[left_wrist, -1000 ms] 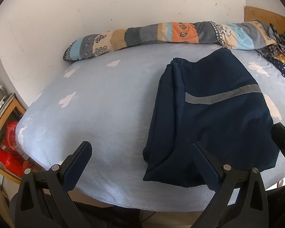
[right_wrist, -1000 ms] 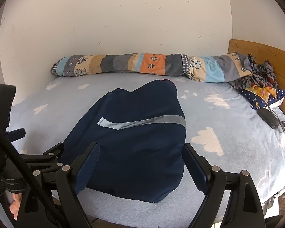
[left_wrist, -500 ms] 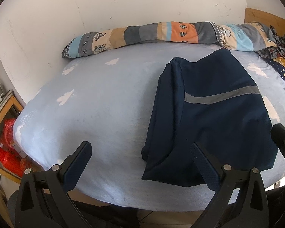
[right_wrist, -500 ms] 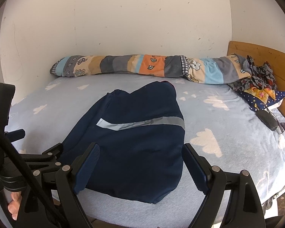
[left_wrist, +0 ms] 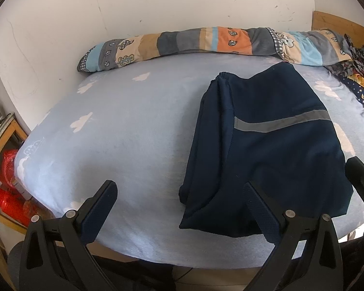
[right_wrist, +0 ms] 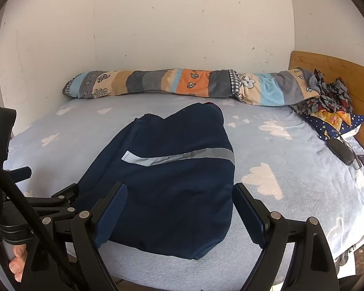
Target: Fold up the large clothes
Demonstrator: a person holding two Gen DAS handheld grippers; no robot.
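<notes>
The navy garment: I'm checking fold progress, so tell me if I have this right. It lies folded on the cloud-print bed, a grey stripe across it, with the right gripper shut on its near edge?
Not quite. The right gripper is open and holds nothing; the right wrist view shows both pads apart above the navy garment. The rest stands: folded on the cloud-print bed, grey stripe across it.

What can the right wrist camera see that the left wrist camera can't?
Only the right wrist view shows the left gripper from the side and a dark remote-like thing on the bed. Only the left wrist view shows red stuff beside the bed. Both show the folded navy garment with its grey stripe, the patchwork bolster, the cloud sheet and open jaws.
</notes>
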